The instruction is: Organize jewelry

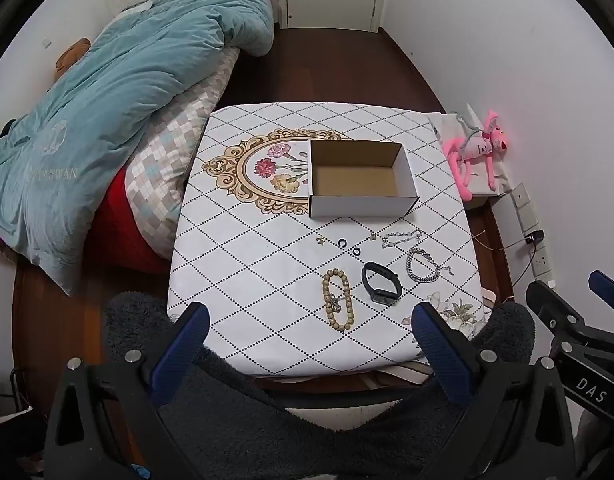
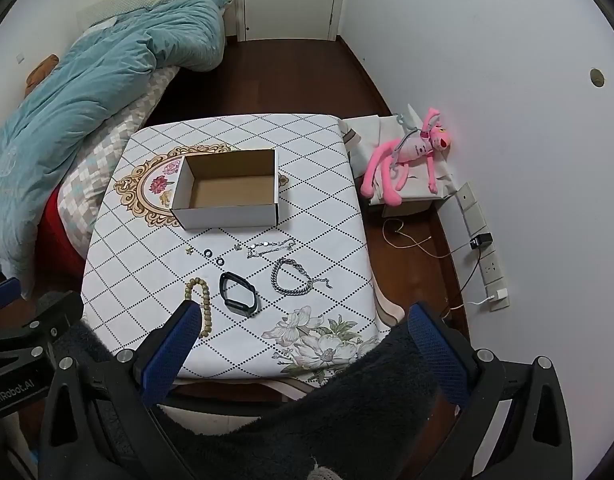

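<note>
An open white cardboard box (image 1: 363,178) (image 2: 227,190), empty, stands on the patterned table (image 1: 235,280) (image 2: 147,280). In front of it lie a beige bead bracelet (image 1: 337,299) (image 2: 199,300), a black wristband (image 1: 381,282) (image 2: 239,293), a thick silver chain bracelet (image 1: 423,266) (image 2: 293,277), a thin silver chain (image 1: 401,237) (image 2: 271,248), two small black rings (image 1: 349,247) (image 2: 213,257) and small gold earrings (image 1: 320,240) (image 2: 189,251). My left gripper (image 1: 311,328) is open above the table's near edge. My right gripper (image 2: 307,328) is open too, beside it, empty.
A bed with a teal duvet (image 1: 107,92) (image 2: 87,80) borders the table's left. A pink plush toy (image 1: 483,148) (image 2: 407,160) lies on a box at the right wall, with sockets and cables (image 2: 483,248). My dark fleece-clad legs (image 1: 307,420) sit below the grippers.
</note>
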Demonstrator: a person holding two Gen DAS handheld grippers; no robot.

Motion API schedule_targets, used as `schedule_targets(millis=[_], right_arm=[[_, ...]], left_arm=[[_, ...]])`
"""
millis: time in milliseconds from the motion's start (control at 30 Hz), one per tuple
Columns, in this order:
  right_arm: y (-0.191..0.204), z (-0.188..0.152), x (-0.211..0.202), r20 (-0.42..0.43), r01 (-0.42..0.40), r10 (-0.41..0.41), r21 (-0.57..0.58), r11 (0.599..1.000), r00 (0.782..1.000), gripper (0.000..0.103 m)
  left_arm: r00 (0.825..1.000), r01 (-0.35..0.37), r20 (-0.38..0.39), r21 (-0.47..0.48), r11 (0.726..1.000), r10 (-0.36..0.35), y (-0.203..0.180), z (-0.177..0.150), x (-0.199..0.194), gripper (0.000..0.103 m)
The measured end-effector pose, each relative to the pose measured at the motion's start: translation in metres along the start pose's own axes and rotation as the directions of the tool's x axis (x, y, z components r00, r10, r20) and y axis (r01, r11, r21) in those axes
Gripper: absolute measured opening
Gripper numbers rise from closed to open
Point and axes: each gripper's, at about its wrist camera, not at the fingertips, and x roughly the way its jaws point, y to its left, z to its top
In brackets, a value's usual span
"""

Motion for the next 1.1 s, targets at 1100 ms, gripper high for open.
schedule_targets(millis=[1100], right_arm=[[-0.008,0.008,-0.005,0.019,0.0,0.0,0.01,1.0,1.0,0.103]], left_arm=[[1.0,-0.003,0.008,-0.011,1.0,0.003,0.003,0.008,-0.006,0.103]])
